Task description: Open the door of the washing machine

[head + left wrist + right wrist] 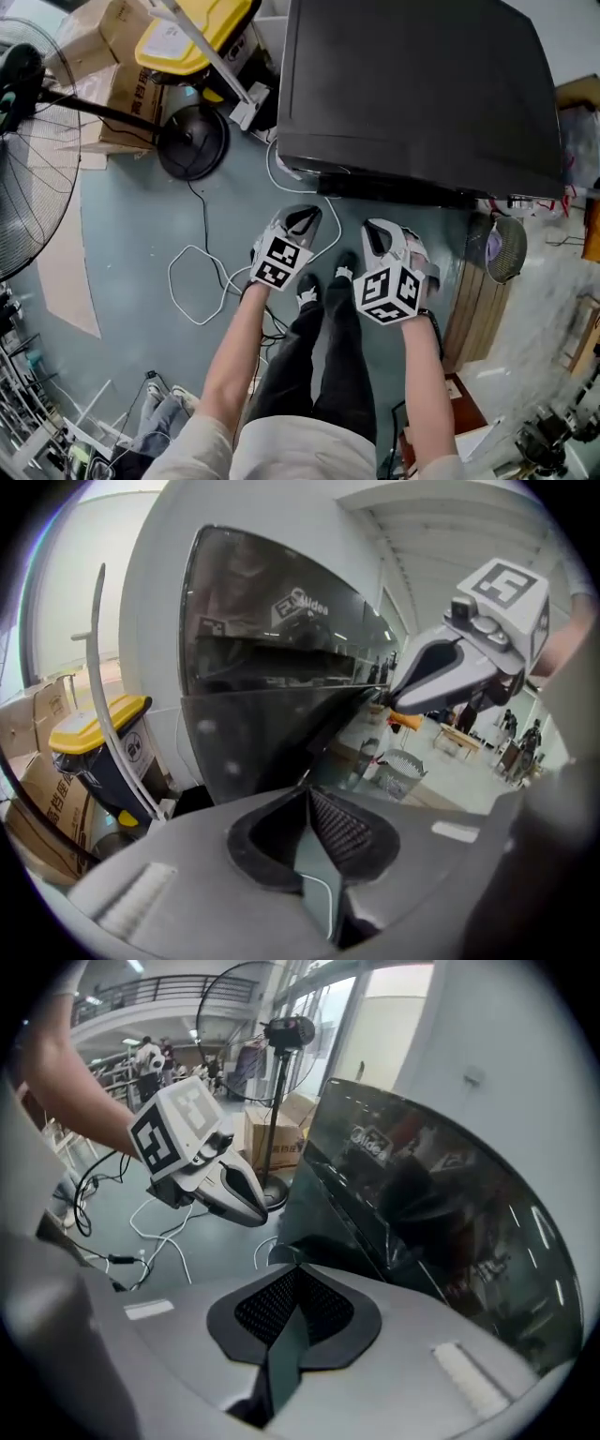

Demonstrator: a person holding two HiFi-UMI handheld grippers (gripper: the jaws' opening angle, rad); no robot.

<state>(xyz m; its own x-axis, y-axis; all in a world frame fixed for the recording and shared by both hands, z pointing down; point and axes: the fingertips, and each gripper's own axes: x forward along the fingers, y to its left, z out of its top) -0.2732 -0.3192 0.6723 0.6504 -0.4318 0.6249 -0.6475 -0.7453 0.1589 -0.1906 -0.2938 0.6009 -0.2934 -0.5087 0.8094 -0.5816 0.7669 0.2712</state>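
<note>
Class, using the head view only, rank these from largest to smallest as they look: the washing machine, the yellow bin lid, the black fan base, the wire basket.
1. washing machine
2. yellow bin lid, partly cut off by the frame edge
3. black fan base
4. wire basket

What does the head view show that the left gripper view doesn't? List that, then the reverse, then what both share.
Head view only: the person's legs, the white cable looped on the floor, the pedestal fan, and the left tool seen from outside.
Left gripper view only: the Midea logo on the dark front of the washing machine, and the left tool's jaws closed together with nothing between them.
Both: the washing machine, the right tool and the yellow-lidded bin.
</note>
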